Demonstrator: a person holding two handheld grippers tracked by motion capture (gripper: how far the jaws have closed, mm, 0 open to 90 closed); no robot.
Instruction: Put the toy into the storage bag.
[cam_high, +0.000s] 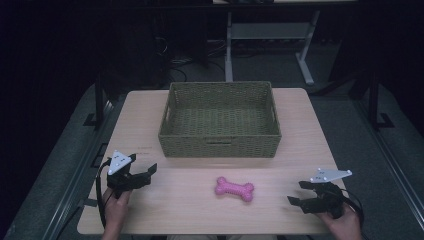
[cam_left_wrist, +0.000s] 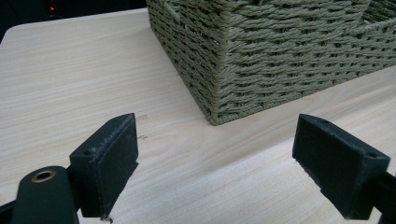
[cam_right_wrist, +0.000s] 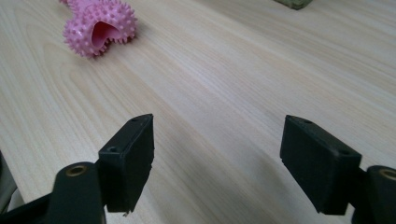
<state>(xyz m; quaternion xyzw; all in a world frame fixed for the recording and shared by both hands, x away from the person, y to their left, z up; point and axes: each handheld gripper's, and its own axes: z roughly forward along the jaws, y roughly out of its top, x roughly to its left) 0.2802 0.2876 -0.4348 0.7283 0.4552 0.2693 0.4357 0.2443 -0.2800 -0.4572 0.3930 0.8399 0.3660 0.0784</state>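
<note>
One pink spiked rubber dog bone (cam_high: 234, 188), likely light, soft and grippy, lies on the worktop (cam_high: 190, 210) before the wicker basket (cam_high: 220, 144), between both released hand-held grippers; grasp its narrow middle.

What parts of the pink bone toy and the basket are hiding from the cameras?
- Pink bone toy: in the right gripper view the top edge cuts it off, leaving one spiky end.
- Green woven basket: in the left gripper view the top and right edges cut it, so its inside is hidden.
- Basket floor nearest the person: in the high view the front wall covers it.
- Table front edge: in the high view the person's hands cover parts of it.
</note>
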